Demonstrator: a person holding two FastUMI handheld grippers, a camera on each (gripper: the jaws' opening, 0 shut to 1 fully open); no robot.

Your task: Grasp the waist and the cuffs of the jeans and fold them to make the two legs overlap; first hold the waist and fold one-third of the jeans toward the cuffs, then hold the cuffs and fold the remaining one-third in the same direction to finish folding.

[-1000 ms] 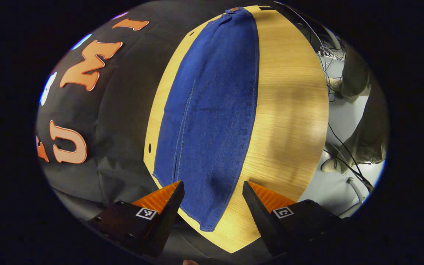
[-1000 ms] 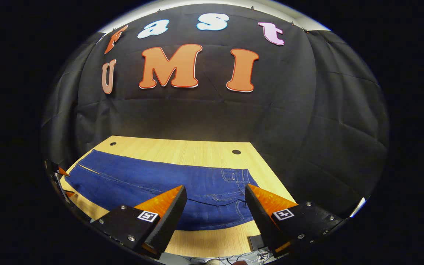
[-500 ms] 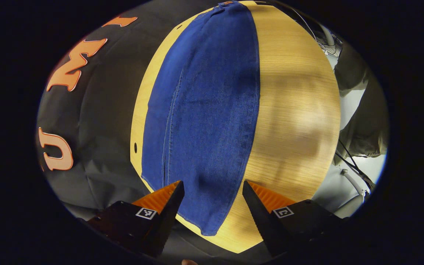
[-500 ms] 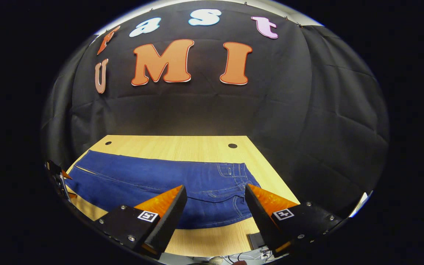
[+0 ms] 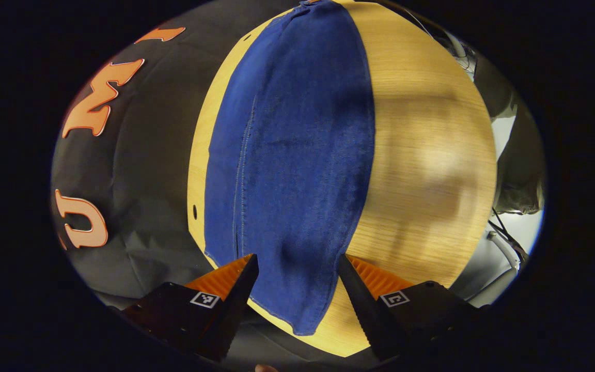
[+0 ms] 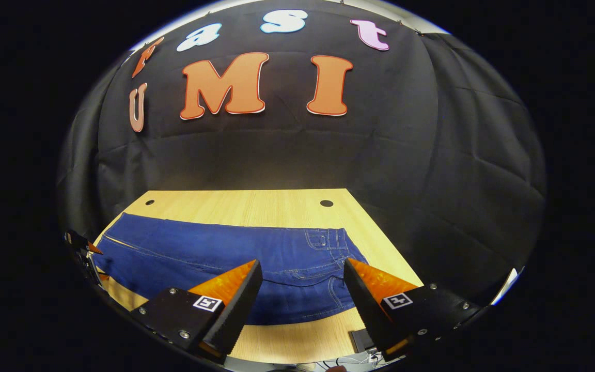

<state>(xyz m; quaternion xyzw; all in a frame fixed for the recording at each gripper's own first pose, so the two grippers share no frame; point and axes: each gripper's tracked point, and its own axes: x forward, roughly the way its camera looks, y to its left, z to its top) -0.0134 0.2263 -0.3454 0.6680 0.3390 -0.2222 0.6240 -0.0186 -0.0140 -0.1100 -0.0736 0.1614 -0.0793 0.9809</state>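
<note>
Denim: blue jeans lie flat on the wooden table, legs stacked, waist toward 3 o'clock in the right gripper view.
Cuffs: in the left gripper view the cuff end sits at 6 o'clock, by the table's near edge.
Open room: bare wood at 3 o'clock of the jeans.
Left gripper: fingers spread wide above the cuffs — holding nothing.
Right gripper: jaws apart over the waist — empty.
Left gripper view: a person's trouser legs at 3 o'clock.

Black cloth wall behind pale wooden table.
</note>
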